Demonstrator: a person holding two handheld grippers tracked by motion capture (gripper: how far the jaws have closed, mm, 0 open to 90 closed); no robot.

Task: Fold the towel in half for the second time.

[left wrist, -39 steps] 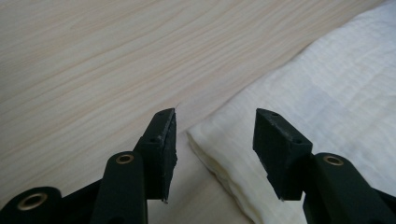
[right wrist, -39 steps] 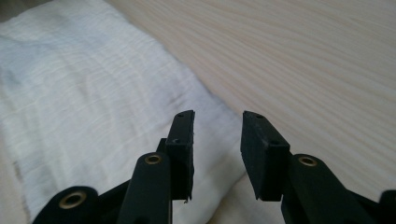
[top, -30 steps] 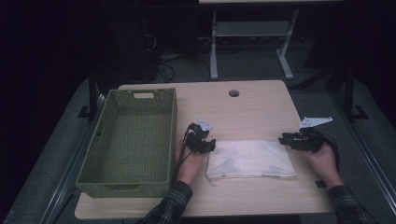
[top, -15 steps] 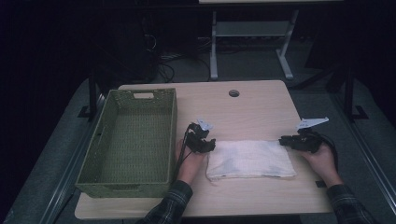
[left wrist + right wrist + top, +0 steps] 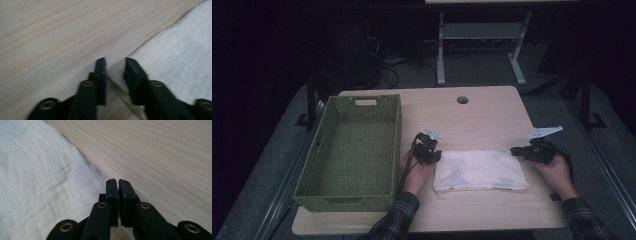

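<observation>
Pinching at the towel's right edge, the right gripper [image 5: 118,181] has its jaws drawn all but together after closing over the last moment; in the right gripper view the tips meet right at the cloth's border, though whether any fabric is caught between them cannot be told. In the high view this gripper [image 5: 515,150] lies low on the worktop [image 5: 492,115], pointing left at the towel's upper right corner, with the hand [image 5: 557,172] behind it.

The left gripper [image 5: 115,61] has also just been closing, but a gap remains between its jaws. They straddle the towel's [image 5: 180,57] edge, with a fold of cloth running up between them; the pads do not yet press on it. From above, the left gripper [image 5: 432,150] sits at the towel's upper left corner, its hand [image 5: 414,172] beside the cloth.

The white towel [image 5: 479,170] lies flat, folded into a rectangle, on the near part of the worktop between the two grippers. A green woven basket [image 5: 392,145] stands just left of the left hand, well apart from the towel.
</observation>
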